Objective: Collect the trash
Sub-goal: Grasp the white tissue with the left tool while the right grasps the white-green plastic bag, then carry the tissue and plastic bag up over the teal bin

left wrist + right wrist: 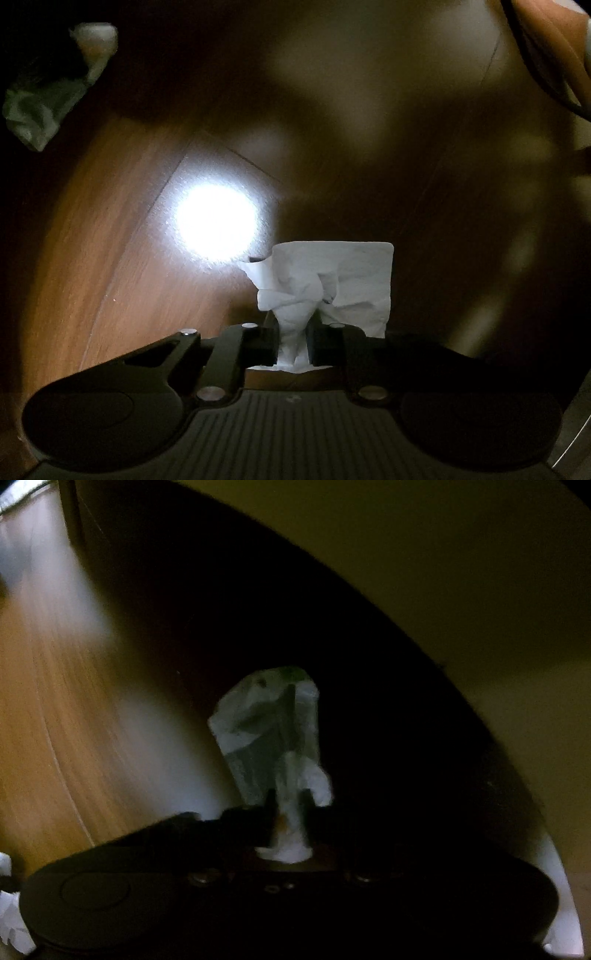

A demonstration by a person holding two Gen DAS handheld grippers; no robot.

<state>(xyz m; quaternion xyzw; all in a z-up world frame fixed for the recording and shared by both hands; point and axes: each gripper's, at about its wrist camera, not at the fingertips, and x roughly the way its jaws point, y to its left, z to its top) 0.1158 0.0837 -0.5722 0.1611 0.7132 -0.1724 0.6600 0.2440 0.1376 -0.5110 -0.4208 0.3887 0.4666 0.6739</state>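
Observation:
A crumpled white tissue [332, 273] hangs over the wooden floor [110, 240], pinched at its twisted lower end by my left gripper [293, 328], which is shut on it and points down. In the right wrist view my right gripper [290, 805] is shut on a crumpled, pale green-white plastic wrapper [266, 731] that sticks up beyond the fingers. This view is dim and blurred. A similar greenish crumpled piece [33, 107] shows at the upper left of the left wrist view, beside a dark shape.
A bright round light reflection [216, 221] lies on the floor left of the tissue. Part of a person's hand [546, 40] shows at the upper right. A dark curved band [332, 609] and a beige surface [443, 554] fill the right wrist view's right side. White paper [7, 915] shows at its lower left edge.

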